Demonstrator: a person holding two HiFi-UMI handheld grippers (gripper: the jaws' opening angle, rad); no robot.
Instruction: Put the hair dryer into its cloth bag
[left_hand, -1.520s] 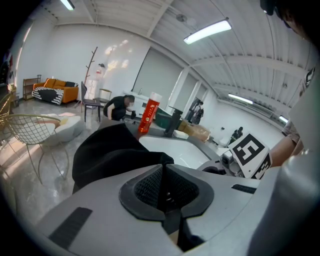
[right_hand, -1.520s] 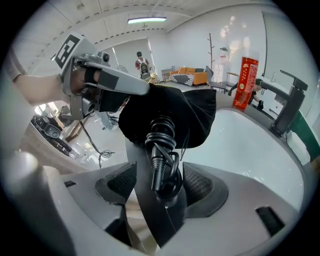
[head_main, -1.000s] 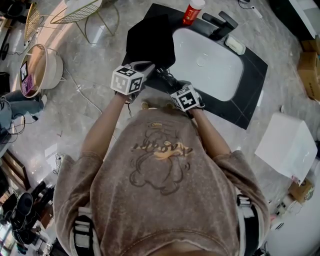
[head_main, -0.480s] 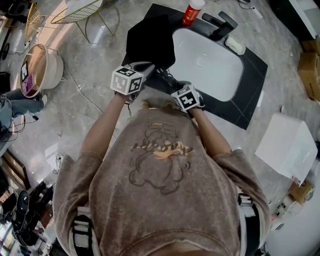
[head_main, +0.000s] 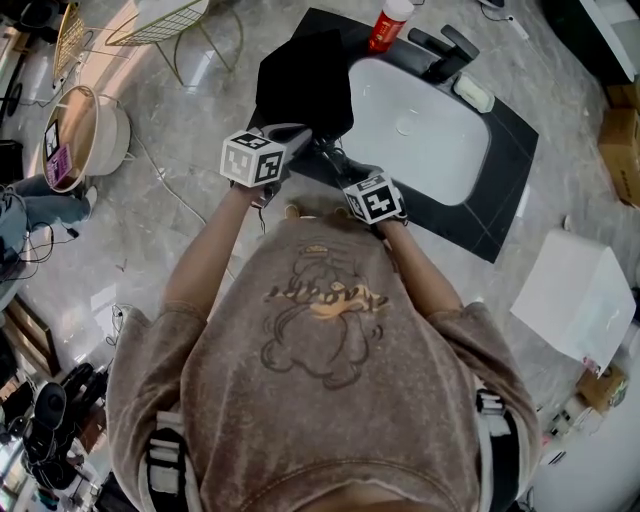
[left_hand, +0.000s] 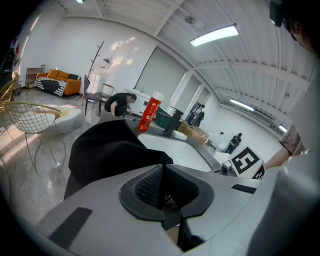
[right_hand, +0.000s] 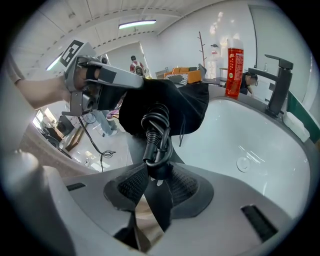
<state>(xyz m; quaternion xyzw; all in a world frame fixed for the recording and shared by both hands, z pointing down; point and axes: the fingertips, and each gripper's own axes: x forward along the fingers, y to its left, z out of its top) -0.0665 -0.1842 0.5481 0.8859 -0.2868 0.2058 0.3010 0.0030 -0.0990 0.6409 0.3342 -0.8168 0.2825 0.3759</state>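
Note:
A black cloth bag (head_main: 300, 85) lies on the dark counter, left of the sink, with its mouth towards me. My left gripper (head_main: 300, 133) is shut on the bag's rim (left_hand: 115, 150) and holds it up; in the right gripper view it (right_hand: 137, 84) pinches the cloth at the bag's (right_hand: 172, 102) top. The hair dryer is mostly hidden inside the bag. Only its black handle end with the coiled cord (right_hand: 156, 132) sticks out. My right gripper (right_hand: 157, 177) is shut on that handle end, just in front of the bag's mouth (head_main: 335, 160).
A white sink basin (head_main: 420, 120) lies right of the bag, with a black tap (head_main: 445, 50), a red bottle (head_main: 385, 22) and a soap dish (head_main: 470, 90) behind it. On the marble floor stand a wire chair (head_main: 160, 25), a round basket (head_main: 80, 140) and a white box (head_main: 575, 295).

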